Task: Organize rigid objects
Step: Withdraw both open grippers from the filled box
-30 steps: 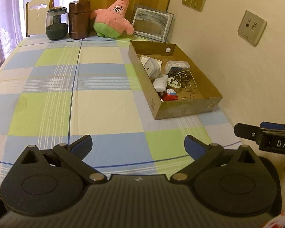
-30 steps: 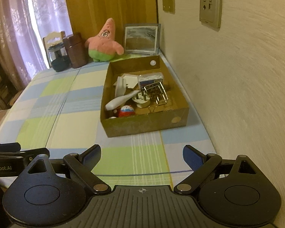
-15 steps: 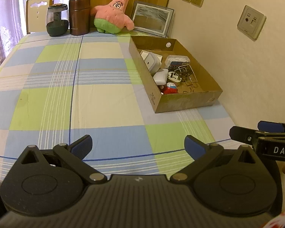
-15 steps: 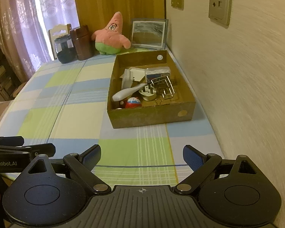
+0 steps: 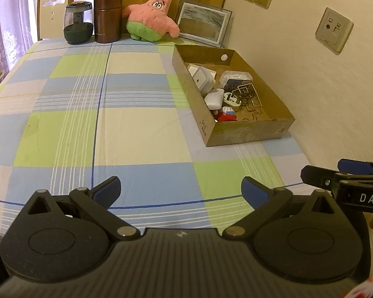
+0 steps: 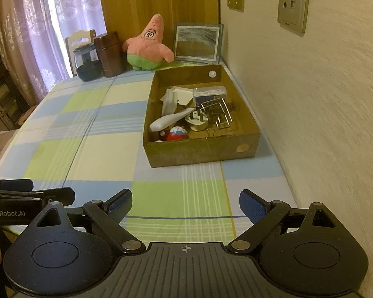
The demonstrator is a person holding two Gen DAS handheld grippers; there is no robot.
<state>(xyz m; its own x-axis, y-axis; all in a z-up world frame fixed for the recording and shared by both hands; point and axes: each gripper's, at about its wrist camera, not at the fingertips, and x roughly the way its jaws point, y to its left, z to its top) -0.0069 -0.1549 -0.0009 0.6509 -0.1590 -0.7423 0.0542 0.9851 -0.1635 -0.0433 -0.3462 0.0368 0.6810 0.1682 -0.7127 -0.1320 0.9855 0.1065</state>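
Both hand-held grippers, left [image 5: 180,190] and right [image 6: 185,204], hang open and empty near the surface's [image 5: 141,129] edge. The cardboard box [image 6: 201,150] of jumbled bits sits by the wall; grabbing the tangled wire pieces [image 6: 220,114] might drag neighbours out.

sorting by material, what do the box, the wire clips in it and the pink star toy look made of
Box: brown cardboard, matte, with raw cut edges and thin flat walls.
Wire clips: likely metal, thin bent wire with a silvery shine.
Star toy: plush fabric, fuzzy surface and rounded limbs that look stuffed, so not rigid.
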